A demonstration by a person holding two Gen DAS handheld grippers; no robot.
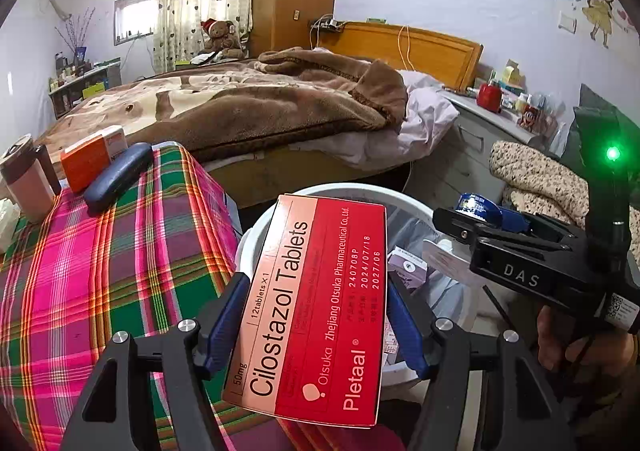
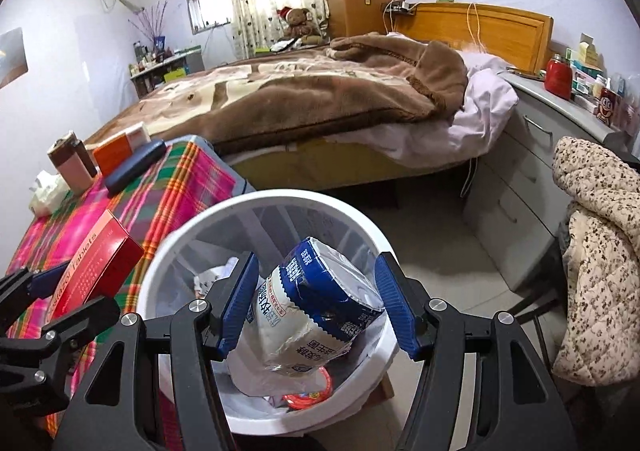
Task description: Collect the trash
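Left gripper (image 1: 316,327): closed on a red tablet box (image 1: 316,307), blue pads pressing both long sides; box held at the near rim of the white bin (image 2: 256,211), partly over the plaid cloth (image 1: 120,251).
Reason for hold: side grip leaves the box free to fall once the pads part; judged to be waiting its turn at the bin.
Right gripper (image 2: 316,303): jaws spread wide; a blue-and-white wrapper (image 2: 320,303) sits between the pads, above the bin's mouth. Left pad looks close to it, right pad apart. Whether it is gripped or loose, I cannot tell.
Bin contents: crumpled paper, a red ring-shaped item, lined with a clear bag.
Right view only: bin interior, wrapper's position over the opening, tablet box edge-on at lower left.
Left view only: box label in full, right gripper's body from the side, its green light lit.
Not yet collected: orange box (image 1: 88,163) and dark case (image 1: 116,179) on the cloth, well apart from the bin.
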